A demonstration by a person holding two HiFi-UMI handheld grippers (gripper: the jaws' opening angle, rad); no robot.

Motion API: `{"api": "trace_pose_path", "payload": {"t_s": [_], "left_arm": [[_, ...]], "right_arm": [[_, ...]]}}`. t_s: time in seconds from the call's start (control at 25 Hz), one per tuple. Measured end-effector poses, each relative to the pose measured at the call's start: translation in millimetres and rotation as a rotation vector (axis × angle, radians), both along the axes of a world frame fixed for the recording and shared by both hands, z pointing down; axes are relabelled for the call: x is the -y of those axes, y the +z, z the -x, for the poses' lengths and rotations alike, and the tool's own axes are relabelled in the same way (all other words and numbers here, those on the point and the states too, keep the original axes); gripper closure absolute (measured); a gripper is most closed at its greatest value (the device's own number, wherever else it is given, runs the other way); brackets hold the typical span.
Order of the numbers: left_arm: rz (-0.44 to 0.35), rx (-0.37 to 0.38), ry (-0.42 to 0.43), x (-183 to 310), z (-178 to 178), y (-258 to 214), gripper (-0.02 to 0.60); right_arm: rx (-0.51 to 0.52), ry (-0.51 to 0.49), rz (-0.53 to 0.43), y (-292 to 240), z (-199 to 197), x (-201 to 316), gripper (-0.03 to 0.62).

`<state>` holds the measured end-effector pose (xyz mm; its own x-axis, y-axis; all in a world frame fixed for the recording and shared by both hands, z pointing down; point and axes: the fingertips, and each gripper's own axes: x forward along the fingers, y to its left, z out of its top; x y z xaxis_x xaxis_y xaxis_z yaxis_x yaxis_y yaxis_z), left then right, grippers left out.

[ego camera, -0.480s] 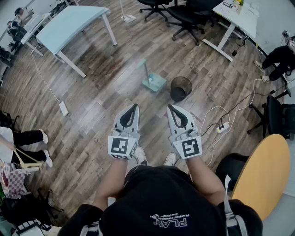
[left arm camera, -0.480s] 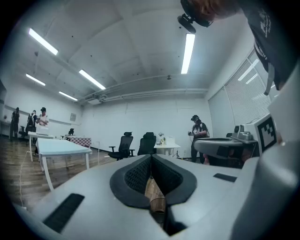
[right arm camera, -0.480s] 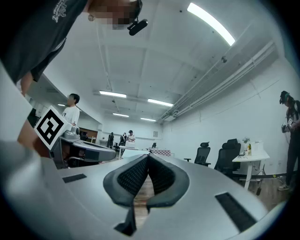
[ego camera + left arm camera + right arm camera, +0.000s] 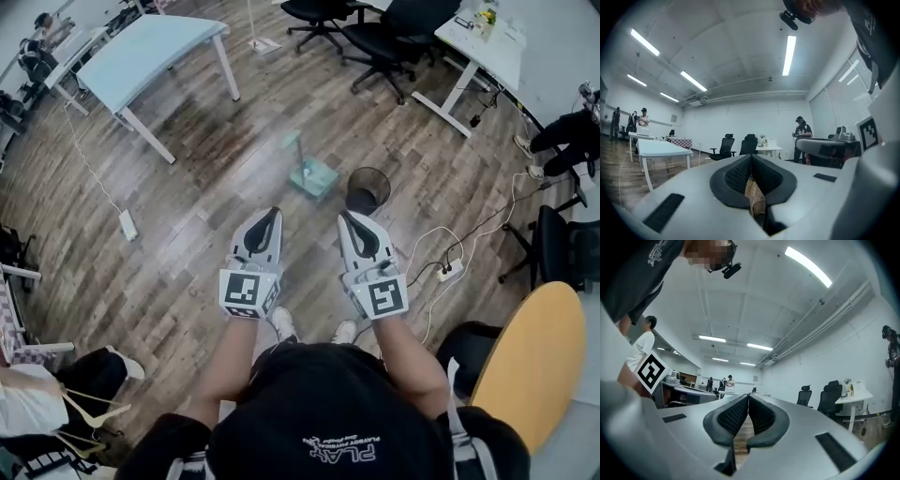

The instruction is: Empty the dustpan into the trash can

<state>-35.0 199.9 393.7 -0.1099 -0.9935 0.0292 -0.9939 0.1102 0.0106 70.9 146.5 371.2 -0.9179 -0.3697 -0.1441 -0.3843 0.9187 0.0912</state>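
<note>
The person holds both grippers out side by side over the wooden floor (image 4: 202,202), pointing roughly level and forward. The left gripper (image 4: 275,215) has its jaws pressed together with nothing between them; in the left gripper view (image 4: 751,157) only floor shows through the slit behind the black pads. The right gripper (image 4: 344,217) is likewise closed and empty, its pads meeting at the tips in the right gripper view (image 4: 748,397). The teal dustpan (image 4: 315,175) sits on the floor ahead of the grippers, apart from both, with its long handle standing up. The black mesh trash can (image 4: 367,187) stands just beside it, on its right. A light blue table (image 4: 150,52) stands farther off to the left, and black office chairs (image 4: 389,36) stand beyond.
</note>
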Motion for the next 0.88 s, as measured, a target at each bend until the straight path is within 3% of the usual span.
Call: {"api": "trace_pose_path", "payload": {"t_s": [0.36,0.64,0.88], "left_arm": [[0.003,-0.007,0.023,-14.1,38.3,1.7,0.557],[0.006,-0.011,0.107,-24.5,50.9,8.5,0.557],[-0.003,-0.047,0.105,-21.6,70.1,9.3,0.557]], "right_arm": [[0.002,0.009,0.008,5.0,37.7,-13.9,0.571],[-0.017,0.035,-0.024,6.4,61.2,-34.8,0.571],[-0.048,0.055,-0.012,15.3,68.6,-36.7,0.571]]}}
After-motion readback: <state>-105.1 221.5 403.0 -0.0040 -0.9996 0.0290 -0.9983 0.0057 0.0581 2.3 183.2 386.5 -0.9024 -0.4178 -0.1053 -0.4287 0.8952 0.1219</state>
